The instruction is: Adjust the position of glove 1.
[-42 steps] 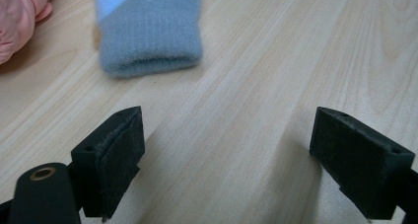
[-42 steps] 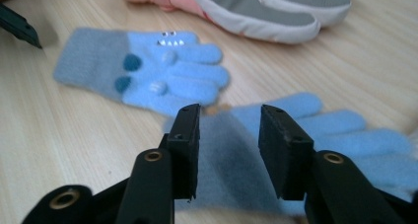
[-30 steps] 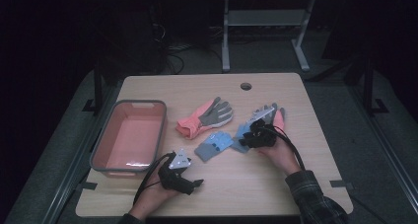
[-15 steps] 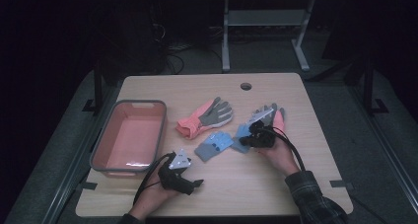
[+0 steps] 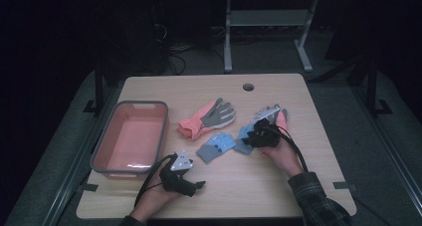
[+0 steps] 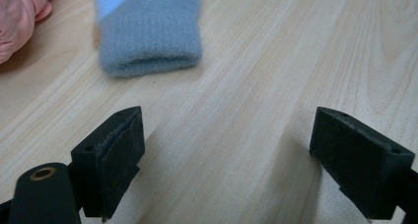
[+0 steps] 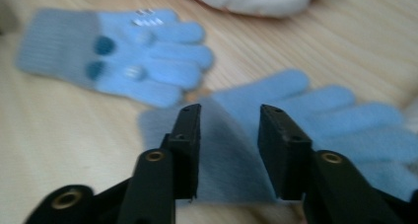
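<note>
Now we note the right gripper (image 7: 226, 150) has just been opening its jaws astride a raised fold of the near blue glove (image 7: 315, 130) on the desk (image 5: 298, 186), unclamped, so a regrasp looks needed; left gripper (image 6: 241, 150) rests agape.

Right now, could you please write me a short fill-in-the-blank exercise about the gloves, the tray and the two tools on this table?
1. The two small knitted gloves lying between the tools are light ____.
2. The empty pink plastic tray sits at the table's ____ side in the high view.
3. The cuff of the nearer knitted glove stands bunched up between the jaws of the ____ tool.
4. The left tool has its jaws ____ over bare light wooden table.

Missing words: blue; left; right; open
</note>
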The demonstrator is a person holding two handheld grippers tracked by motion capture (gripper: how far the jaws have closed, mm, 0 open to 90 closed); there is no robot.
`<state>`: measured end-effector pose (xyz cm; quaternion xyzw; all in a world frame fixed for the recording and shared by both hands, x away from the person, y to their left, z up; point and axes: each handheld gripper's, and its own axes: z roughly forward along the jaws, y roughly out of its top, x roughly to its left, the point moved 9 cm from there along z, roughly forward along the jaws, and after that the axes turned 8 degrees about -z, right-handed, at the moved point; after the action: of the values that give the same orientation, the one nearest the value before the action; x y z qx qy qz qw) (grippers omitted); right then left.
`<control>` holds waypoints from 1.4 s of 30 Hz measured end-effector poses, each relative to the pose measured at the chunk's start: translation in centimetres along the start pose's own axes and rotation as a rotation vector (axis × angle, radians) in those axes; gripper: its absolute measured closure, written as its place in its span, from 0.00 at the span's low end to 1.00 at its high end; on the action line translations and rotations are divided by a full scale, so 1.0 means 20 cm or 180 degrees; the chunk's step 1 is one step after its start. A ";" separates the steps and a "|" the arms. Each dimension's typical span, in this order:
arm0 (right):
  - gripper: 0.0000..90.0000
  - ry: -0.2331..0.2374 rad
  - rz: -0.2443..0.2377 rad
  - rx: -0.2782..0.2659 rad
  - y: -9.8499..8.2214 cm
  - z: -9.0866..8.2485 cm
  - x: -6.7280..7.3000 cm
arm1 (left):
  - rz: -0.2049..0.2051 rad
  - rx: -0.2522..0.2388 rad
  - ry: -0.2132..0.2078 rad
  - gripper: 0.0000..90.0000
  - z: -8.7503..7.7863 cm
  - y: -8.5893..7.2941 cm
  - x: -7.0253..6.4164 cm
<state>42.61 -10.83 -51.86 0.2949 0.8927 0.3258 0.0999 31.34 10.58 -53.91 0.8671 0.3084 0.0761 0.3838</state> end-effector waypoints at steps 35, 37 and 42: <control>0.99 0.0310 -0.0190 -0.0246 0.00 -0.23 0.28 | 0.0032 0.0021 0.0007 0.14 0.00 0.00 0.00; 0.99 0.0337 -0.0238 -0.0233 -0.02 -0.24 0.33 | 0.0008 -0.0001 0.0008 0.14 0.00 0.00 0.00; 0.98 0.0416 -0.0300 -0.0193 -0.06 -0.24 0.45 | 0.0004 0.0012 0.0001 0.14 0.00 0.00 0.00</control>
<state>33.06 -8.81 -48.87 0.2275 0.8999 0.3661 0.0655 31.30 10.61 -53.91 0.8680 0.3080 0.0760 0.3821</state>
